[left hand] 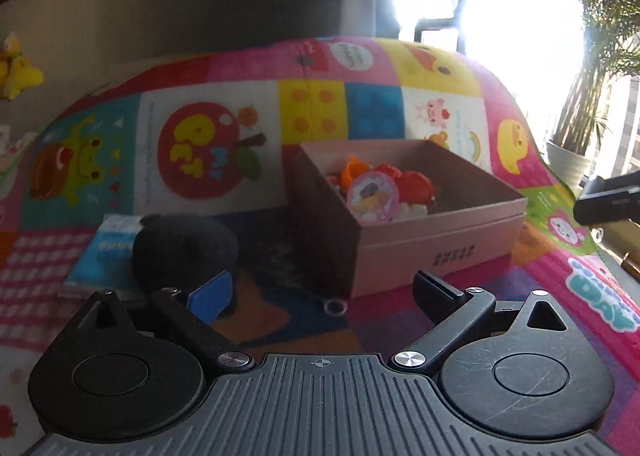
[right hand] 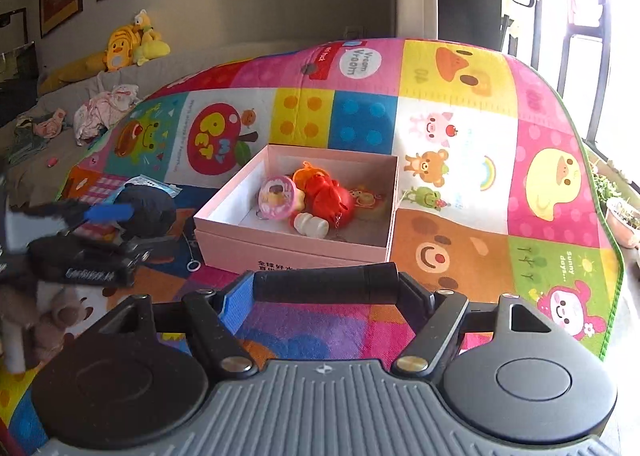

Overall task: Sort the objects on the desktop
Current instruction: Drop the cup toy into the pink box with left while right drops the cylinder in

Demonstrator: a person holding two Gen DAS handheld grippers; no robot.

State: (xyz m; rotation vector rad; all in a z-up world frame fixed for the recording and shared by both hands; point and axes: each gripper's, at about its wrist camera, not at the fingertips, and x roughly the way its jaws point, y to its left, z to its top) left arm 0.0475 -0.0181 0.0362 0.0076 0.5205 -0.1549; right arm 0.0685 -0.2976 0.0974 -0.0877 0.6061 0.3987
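- Right gripper (right hand: 326,290): nearest in its own view, at 6 o'clock. Its jaws are clamped on a black tube (right hand: 326,282) lying crosswise between the fingers, above the mat (right hand: 460,248).
- Left gripper (left hand: 320,292): jaws spread wide, nothing between them. A blue pad (left hand: 212,294) shows on its left finger.
- Ring (left hand: 334,307): a small metal ring lies on the mat just ahead of the left gripper, at 12 o'clock between the open fingers.
- Black toy (left hand: 182,248): a dark round plush at 10 o'clock from the left gripper, just beyond the left fingertip. It partly covers a blue packet (left hand: 106,252) behind it.
- Box (right hand: 296,248): an open pink box sits mid-mat, at 12 o'clock from the right gripper and 1 o'clock from the left. Inside lie a pink round tag (right hand: 277,197), a red toy (right hand: 330,195), an orange piece (right hand: 306,173) and a white bottle (right hand: 310,224), bunched together.
- Farther off, at 10 o'clock in the right view, a sofa (right hand: 60,95) holds yellow plush toys (right hand: 128,41) and heaped clothes (right hand: 102,111).
- At 2 o'clock in the left view, a potted palm (left hand: 584,95) stands by a bright window.
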